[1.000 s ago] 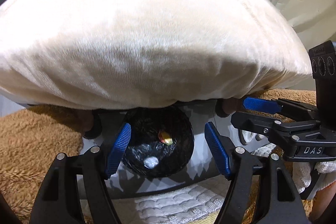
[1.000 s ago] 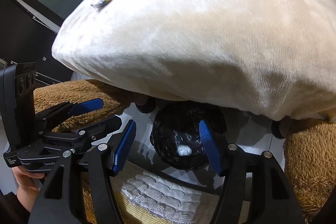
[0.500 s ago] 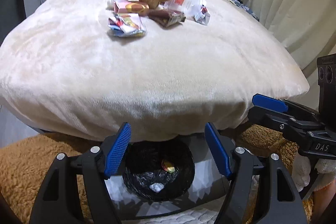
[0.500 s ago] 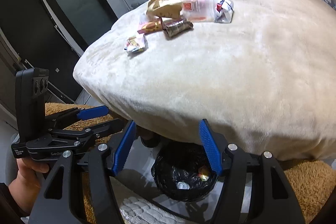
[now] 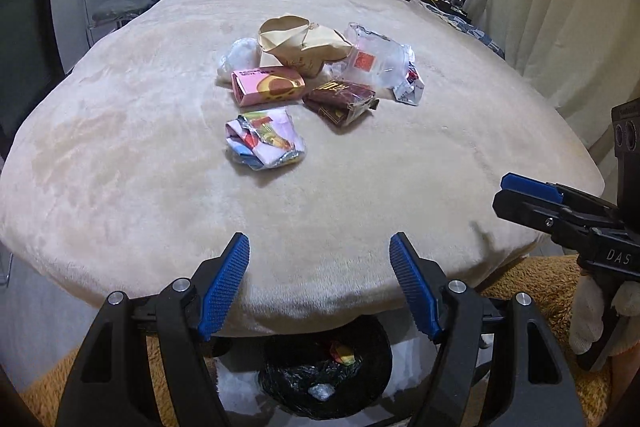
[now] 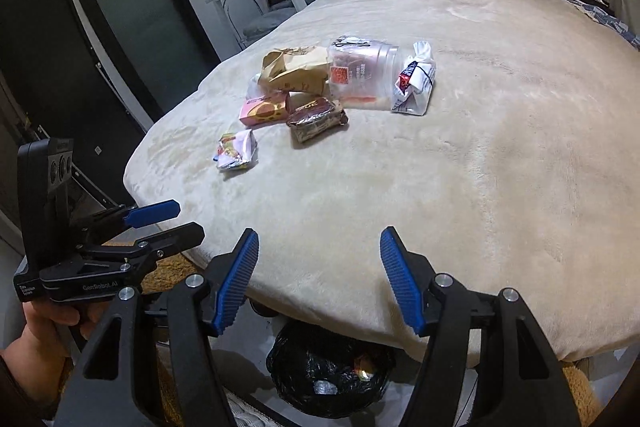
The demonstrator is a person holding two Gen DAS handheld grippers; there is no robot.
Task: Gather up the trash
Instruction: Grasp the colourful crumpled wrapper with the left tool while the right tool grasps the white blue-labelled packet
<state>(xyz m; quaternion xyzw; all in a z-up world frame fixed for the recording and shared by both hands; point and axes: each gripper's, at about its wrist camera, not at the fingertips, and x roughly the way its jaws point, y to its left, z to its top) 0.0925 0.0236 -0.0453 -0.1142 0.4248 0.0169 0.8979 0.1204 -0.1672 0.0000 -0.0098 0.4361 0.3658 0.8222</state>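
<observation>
While both grippers, left (image 5: 320, 283) and right (image 6: 318, 277), hang open and empty over the bed's (image 5: 120, 167) near edge, the trash pile (image 5: 312, 83) sits mid-bed and the black-lined bin (image 6: 328, 375) below holds what look like two wrappers.

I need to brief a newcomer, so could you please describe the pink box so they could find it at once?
On the cream bed, find the litter pile. The pink box lies at its left, before the brown paper bag. It alone is pink, with a yellow-brown picture.
</observation>
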